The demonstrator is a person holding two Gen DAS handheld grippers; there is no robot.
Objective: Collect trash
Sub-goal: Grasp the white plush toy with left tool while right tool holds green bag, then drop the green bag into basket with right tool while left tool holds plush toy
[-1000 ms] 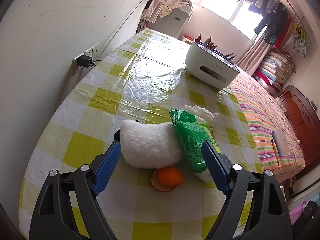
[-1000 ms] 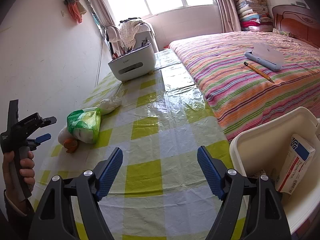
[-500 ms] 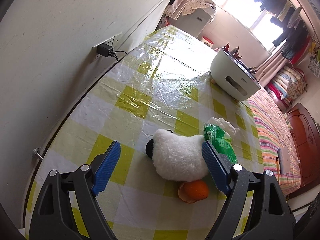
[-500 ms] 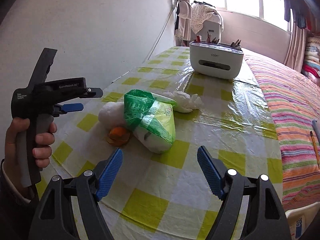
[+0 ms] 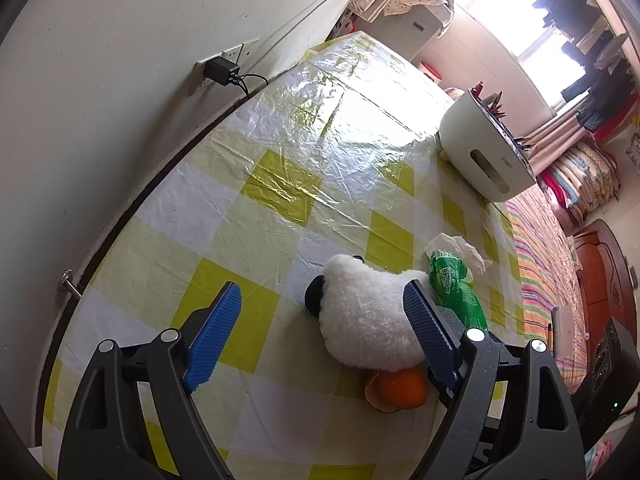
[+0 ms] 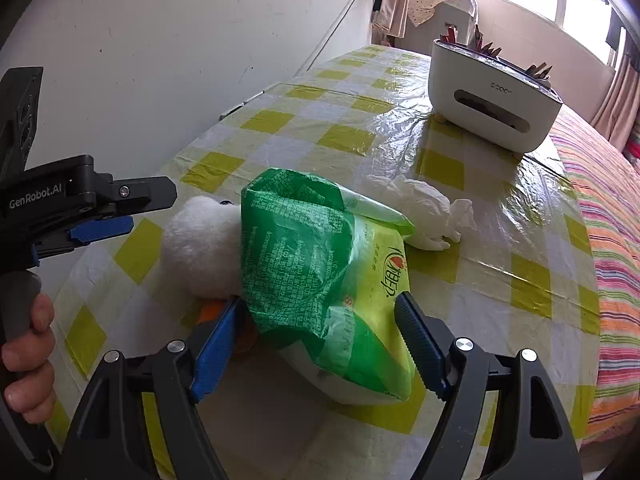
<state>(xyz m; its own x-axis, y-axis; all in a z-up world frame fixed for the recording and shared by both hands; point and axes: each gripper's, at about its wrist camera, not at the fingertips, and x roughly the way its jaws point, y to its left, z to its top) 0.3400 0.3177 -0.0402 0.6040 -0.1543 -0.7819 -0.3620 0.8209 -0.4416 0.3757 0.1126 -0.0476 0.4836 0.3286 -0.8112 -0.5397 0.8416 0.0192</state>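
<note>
Yellow checks, green wrap, blue pads

A glossy plastic tablecloth (image 6: 472, 216) is showing yellow, pale-yellow and white checks; on it a crinkled green plastic pack (image 6: 320, 280), fading to lime and white with white print and a small red mark, is lying by a fluffy white plush toy (image 5: 368, 320) with a black patch, an orange peel (image 5: 396, 390) and a crumpled white tissue (image 6: 424, 212). The white rounded plastic box (image 6: 492, 104) is wearing grey lettering. The striped bedspread (image 6: 612, 216) is running pink, orange and green. Both black grippers' pads (image 5: 214, 336) are showing blue.
</note>
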